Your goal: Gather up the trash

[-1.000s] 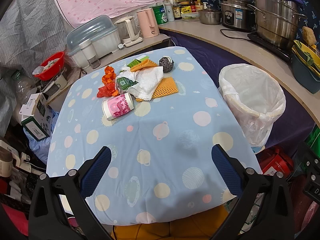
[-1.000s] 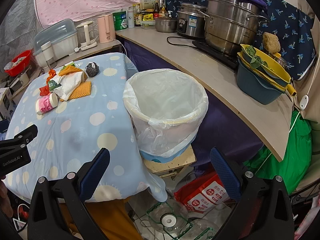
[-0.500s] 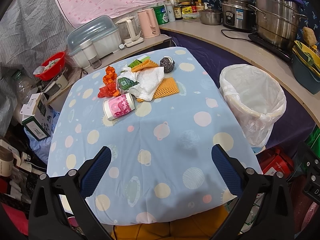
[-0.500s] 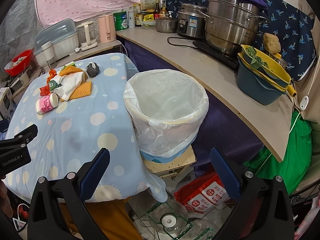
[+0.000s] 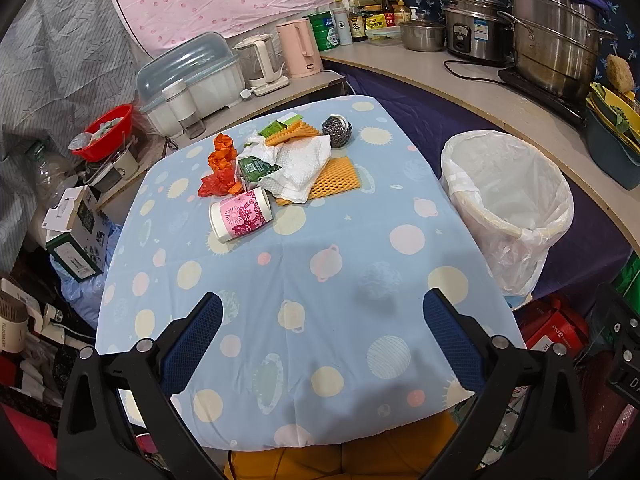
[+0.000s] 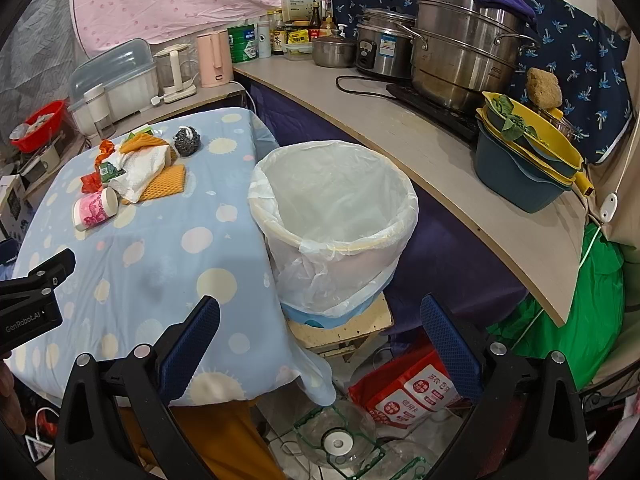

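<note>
1. The left gripper is hovering over the near table, jaws spread wide, gripping nothing.
2. The right gripper is gaping equally wide, empty, facing the lined bin.
3. The trash pile is lying at the table's far end.

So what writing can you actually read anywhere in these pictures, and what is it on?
"GenRobot.AI": on the left gripper, seen from the right wrist.
Chinese print on the red bag: too blurred.
Labels on the shelf bottles and rice cooker: too small.
Pink cup: pattern only.
</note>
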A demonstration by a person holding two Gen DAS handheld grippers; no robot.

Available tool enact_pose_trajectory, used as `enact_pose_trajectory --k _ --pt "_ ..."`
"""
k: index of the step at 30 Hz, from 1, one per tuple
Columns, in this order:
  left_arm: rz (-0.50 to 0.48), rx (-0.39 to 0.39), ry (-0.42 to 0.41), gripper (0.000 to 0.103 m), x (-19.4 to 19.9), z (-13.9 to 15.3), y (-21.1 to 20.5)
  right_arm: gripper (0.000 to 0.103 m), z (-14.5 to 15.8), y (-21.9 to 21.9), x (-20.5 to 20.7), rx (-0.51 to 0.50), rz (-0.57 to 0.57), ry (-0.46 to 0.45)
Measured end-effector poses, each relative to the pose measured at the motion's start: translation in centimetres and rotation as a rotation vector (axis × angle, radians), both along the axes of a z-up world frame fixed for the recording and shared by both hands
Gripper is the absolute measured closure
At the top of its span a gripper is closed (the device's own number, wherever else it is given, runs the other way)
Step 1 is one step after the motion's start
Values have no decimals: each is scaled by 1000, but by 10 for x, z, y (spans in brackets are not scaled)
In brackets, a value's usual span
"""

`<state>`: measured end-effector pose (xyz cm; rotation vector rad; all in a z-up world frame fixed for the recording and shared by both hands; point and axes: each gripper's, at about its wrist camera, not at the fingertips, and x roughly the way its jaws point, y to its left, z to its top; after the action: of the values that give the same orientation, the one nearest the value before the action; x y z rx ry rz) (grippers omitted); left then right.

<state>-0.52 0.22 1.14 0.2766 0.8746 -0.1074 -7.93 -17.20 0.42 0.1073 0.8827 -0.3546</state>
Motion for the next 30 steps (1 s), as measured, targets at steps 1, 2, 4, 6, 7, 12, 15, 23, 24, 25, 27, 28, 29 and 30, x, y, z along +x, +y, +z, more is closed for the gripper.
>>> enact_pose_trajectory --k 1,2,4,6,7,12,15,23,24,25,27,28,29,30 --pt "0 0 0 7 0 0 0 7 0 0 0 0 0 0" --pt "-1 1 0 7 0 0 0 7 0 0 0 1 0 0" --pt "-1 1 0 7 0 0 0 7 0 0 0 0 0 0" --pt "-1 0 0 7 0 0 0 7 0 0 0 0 -1 0" --pt "-1 0 0 7 0 0 0 7 0 0 0 0 -1 -1" --pt "-1 0 0 7 0 0 -1 7 0 0 0 1 -1 1" --pt "-1 0 1 7 0 0 -1 7 0 1 1 0 -1 1" --pt "1 -1 1 7 0 0 -1 7 0 3 2 -1 1 2" --pt "0 0 0 7 0 -1 -1 7 0 4 3 -2 1 2" --pt "1 -1 1 7 0 0 -1 7 0 3 4 -2 3 3" --pt "2 -3 2 7 0 0 -1 7 0 4 5 -2 3 4" --pt "3 -4 3 7 0 0 -1 7 0 3 4 -1 2 4" --pt "3 -5 4 7 1 0 -1 7 0 3 4 -1 2 4" --pt "3 -6 4 7 1 0 -1 7 0 4 5 -1 2 5"
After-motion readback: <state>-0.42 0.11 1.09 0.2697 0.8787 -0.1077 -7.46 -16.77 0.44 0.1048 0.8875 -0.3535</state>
